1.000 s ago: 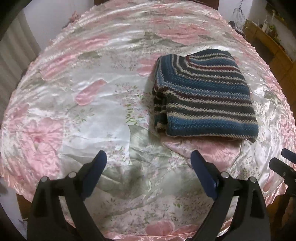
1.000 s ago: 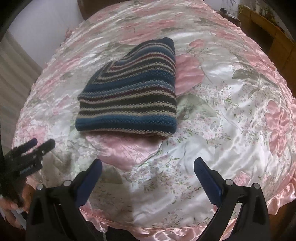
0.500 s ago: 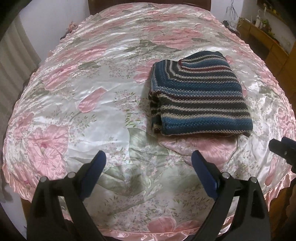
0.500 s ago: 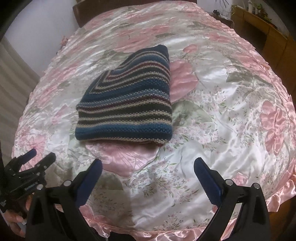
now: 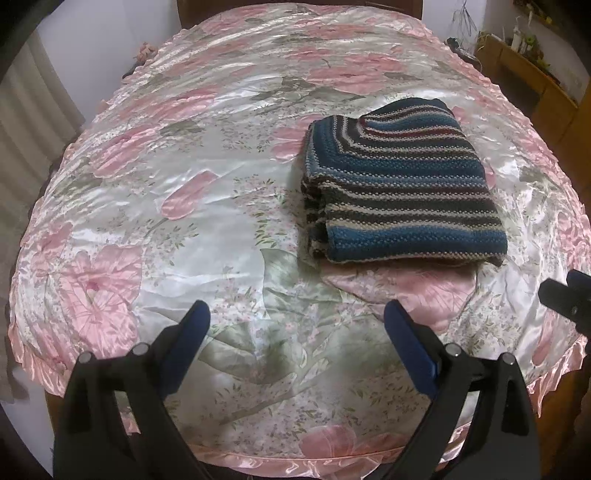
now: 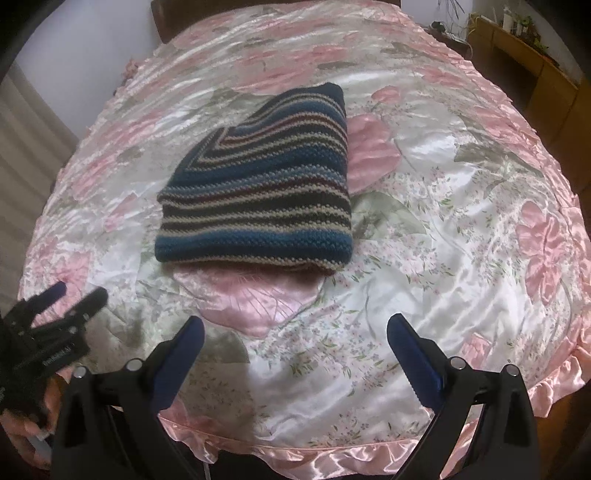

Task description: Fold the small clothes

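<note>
A striped knit sweater [image 5: 402, 184] in blue, black, beige and maroon lies folded into a thick rectangle on the pink floral satin bedspread [image 5: 184, 206]. In the right wrist view the sweater [image 6: 262, 195] sits ahead and slightly left. My left gripper [image 5: 295, 317] hovers open over the bed's near edge, well short of the sweater, nothing between its fingers. My right gripper [image 6: 295, 332] is open too, near the front edge, empty. The left gripper [image 6: 75, 297] shows at the lower left of the right wrist view, held by a hand [image 6: 20, 432]. The right gripper's fingertips [image 5: 569, 295] show at the right edge of the left wrist view.
The bed fills both views, its ruffled pink edge [image 6: 332, 454] nearest me. A dark wooden headboard [image 6: 166, 18] stands at the far end. A wooden cabinet [image 5: 528, 70] with small items on top lines the right side. A curtain [image 5: 26, 122] hangs at the left.
Both grippers have pulled back and away from the sweater, which now looks smaller and farther. The sweater lies as it did. Both stay open.
</note>
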{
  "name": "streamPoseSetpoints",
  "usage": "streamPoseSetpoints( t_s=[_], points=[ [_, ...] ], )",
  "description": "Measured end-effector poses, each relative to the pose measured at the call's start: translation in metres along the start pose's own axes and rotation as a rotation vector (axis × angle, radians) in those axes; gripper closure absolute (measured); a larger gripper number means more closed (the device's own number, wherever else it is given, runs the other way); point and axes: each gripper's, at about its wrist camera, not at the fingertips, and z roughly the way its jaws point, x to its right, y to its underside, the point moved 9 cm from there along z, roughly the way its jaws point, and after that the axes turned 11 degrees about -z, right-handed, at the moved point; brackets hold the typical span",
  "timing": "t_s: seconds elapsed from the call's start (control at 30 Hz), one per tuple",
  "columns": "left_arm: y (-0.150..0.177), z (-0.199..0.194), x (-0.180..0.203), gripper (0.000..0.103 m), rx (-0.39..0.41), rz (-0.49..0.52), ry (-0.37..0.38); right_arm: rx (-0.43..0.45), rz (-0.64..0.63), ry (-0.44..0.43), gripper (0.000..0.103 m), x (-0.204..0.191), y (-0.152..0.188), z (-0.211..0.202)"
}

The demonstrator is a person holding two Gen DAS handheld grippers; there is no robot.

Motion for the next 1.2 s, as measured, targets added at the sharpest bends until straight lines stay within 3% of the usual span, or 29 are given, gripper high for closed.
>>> streamPoseSetpoints(
  t_s=[0.23, 1.2],
  points=[
    [-0.003, -0.001, -0.009, 0.008, 0.0, -0.03, 0.0, -0.01, -0.044, 0.055, 0.004, 0.001, 0.003, 0.003],
    [0.005, 0.013, -0.023, 0.008, -0.028, -0.037, -0.028, 0.006, -0.076, 0.046, 0.003, 0.0, -0.004, 0.006]
  ],
)
